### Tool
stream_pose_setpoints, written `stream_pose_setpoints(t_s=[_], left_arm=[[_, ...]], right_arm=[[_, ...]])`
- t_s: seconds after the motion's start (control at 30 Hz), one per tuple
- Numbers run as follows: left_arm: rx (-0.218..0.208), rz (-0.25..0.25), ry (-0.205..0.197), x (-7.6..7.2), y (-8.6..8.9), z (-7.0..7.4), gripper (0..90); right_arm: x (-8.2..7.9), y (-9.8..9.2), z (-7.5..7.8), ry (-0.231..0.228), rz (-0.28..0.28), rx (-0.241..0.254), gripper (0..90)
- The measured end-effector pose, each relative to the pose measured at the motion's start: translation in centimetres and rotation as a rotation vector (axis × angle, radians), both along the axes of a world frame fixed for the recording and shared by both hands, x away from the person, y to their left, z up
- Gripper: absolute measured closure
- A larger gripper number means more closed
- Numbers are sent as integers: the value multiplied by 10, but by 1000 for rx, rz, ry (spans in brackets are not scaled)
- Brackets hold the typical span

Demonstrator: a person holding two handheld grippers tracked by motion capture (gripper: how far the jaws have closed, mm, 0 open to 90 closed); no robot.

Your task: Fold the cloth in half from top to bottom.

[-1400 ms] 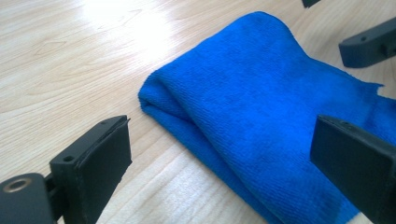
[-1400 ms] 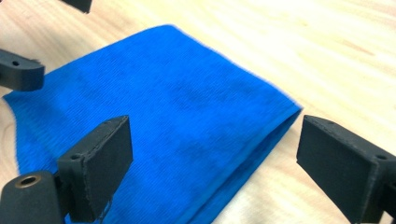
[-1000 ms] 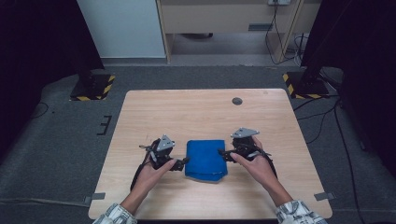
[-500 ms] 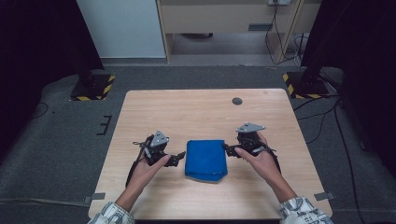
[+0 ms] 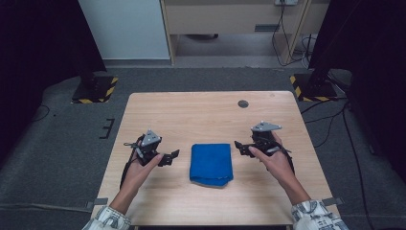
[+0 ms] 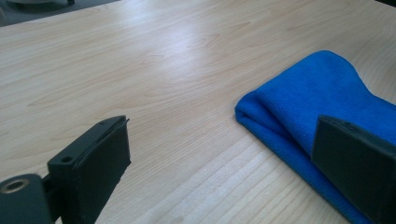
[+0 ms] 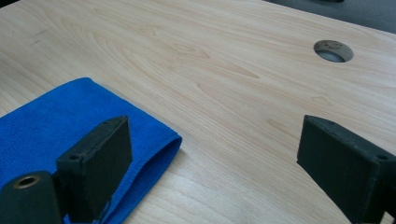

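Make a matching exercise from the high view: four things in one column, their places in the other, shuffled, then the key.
Things
1. cloth
2. left hand-held gripper
3. right hand-held gripper
4. hole

Places
A. far part of the table, beyond the right hand
B. at the cloth's right side, apart from it, open
C. folded, between both hands
D. at the cloth's left side, apart from it, open

Pairs: 1-C, 2-D, 3-B, 4-A
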State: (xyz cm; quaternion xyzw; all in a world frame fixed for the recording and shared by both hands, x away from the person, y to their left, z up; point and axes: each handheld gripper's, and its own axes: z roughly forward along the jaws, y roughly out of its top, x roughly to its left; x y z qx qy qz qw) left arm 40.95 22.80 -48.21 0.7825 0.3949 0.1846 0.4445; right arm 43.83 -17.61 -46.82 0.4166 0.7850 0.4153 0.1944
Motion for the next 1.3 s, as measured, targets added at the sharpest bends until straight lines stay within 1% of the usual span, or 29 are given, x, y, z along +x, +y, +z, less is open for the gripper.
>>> stream_pose_setpoints(t_s=[0.1,0.3,0.53,0.7,0.97,1.3], left_arm=[[-3,15,0,2,7,1,43],[-4,44,2,5,20,0,43],[9,57,15,7,29,-2,43],[12,70,20,8,33,-3,43],[32,80,27,10,37,-5,43],[41,103,39,12,45,-9,43]], right_arm=[[1,-5,1,-1,-14,11,103],[4,-19,2,2,-45,16,103],[5,-32,3,4,-74,23,101],[6,-42,2,4,-95,28,101],[6,-60,-1,9,-138,38,101],[7,-81,-5,19,-185,49,100]])
